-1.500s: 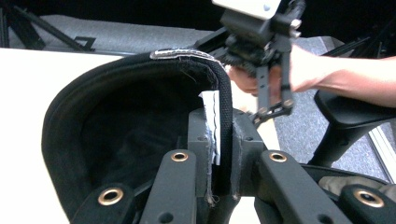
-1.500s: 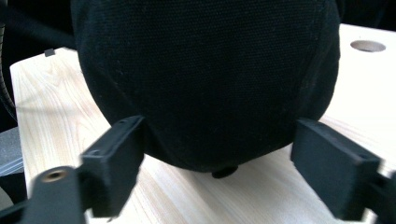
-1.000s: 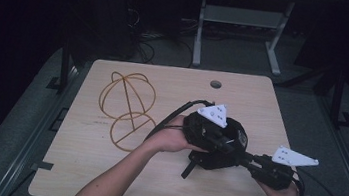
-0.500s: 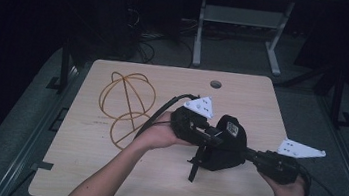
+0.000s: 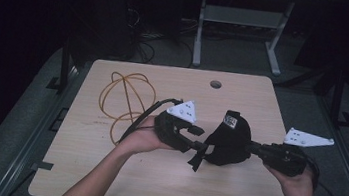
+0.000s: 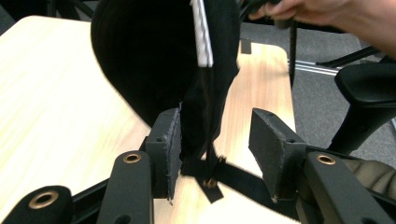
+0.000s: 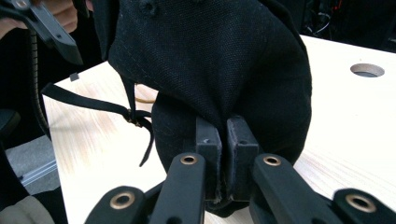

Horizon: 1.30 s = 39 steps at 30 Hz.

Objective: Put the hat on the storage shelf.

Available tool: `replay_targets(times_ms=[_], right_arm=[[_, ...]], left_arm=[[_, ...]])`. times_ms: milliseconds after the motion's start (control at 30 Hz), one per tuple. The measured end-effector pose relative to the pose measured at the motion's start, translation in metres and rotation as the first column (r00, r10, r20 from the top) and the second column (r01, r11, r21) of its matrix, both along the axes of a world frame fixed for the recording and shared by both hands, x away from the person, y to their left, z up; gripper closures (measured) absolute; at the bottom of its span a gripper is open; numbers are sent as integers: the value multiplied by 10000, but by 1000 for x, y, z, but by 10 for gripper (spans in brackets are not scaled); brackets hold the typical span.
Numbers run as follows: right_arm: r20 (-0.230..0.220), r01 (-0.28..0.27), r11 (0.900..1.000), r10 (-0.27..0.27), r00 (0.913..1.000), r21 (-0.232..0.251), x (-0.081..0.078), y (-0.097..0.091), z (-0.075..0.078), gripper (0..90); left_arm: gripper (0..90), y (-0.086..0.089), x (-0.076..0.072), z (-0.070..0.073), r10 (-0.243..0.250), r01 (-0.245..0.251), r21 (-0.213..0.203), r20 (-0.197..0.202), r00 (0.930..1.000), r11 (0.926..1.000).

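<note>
A black cap [image 5: 230,137] hangs just above the wooden table [image 5: 103,170], between the two grippers. My right gripper [image 5: 249,146] is shut on its fabric; in the right gripper view the pads [image 7: 209,135] pinch a fold of the cap [image 7: 219,56]. My left gripper [image 5: 201,144] is open at the cap's rear edge. In the left gripper view that edge of the cap [image 6: 149,56] hangs between the spread jaws, against the left pad [image 6: 169,140]. A black adjuster strap [image 6: 233,179] with a brass buckle dangles below.
A coiled orange cable [image 5: 124,97] lies on the table's left half. A round cable hole [image 5: 215,84] is near the far edge. Black cords trail from both grippers. Metal stand legs [image 5: 200,35] and dark floor lie beyond the table.
The cap has turned more upright and shifted slightly right with my right gripper. My left gripper has drawn a little to the left and sits at the cap's rear edge.
</note>
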State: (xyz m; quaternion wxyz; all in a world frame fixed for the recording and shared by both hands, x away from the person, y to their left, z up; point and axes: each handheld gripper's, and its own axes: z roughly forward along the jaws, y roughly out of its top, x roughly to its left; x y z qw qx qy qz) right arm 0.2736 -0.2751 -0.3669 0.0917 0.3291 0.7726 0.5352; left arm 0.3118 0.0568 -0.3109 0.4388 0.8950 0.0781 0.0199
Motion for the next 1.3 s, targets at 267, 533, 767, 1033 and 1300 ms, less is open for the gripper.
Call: replay_targets(times_ms=[267,533,767,1033,1300], right_arm=[[-90,-52,9995,49,9999,-300,4,-1,12,856],[-183,7,9993,-14,9998,-367,7,-5,15,856],[-231,115,9999,-118,9997,-128,9,-12,22,856],[-279,24,9996,-31,9996,-272,14,-12,37,856],[-147,-214,9994,210,9997,-289,21,-4,53,855]], left_arm=[[493,18,0,-7,323,-323,-169,-57,9995,9993],[483,34,-3,-11,500,-501,-234,-23,9987,9985],[476,48,-7,-24,802,-804,-192,-115,9967,9966],[465,63,-18,-42,971,-970,-121,39,9953,9952],[448,71,-26,-58,968,-966,-93,204,9951,9953]])
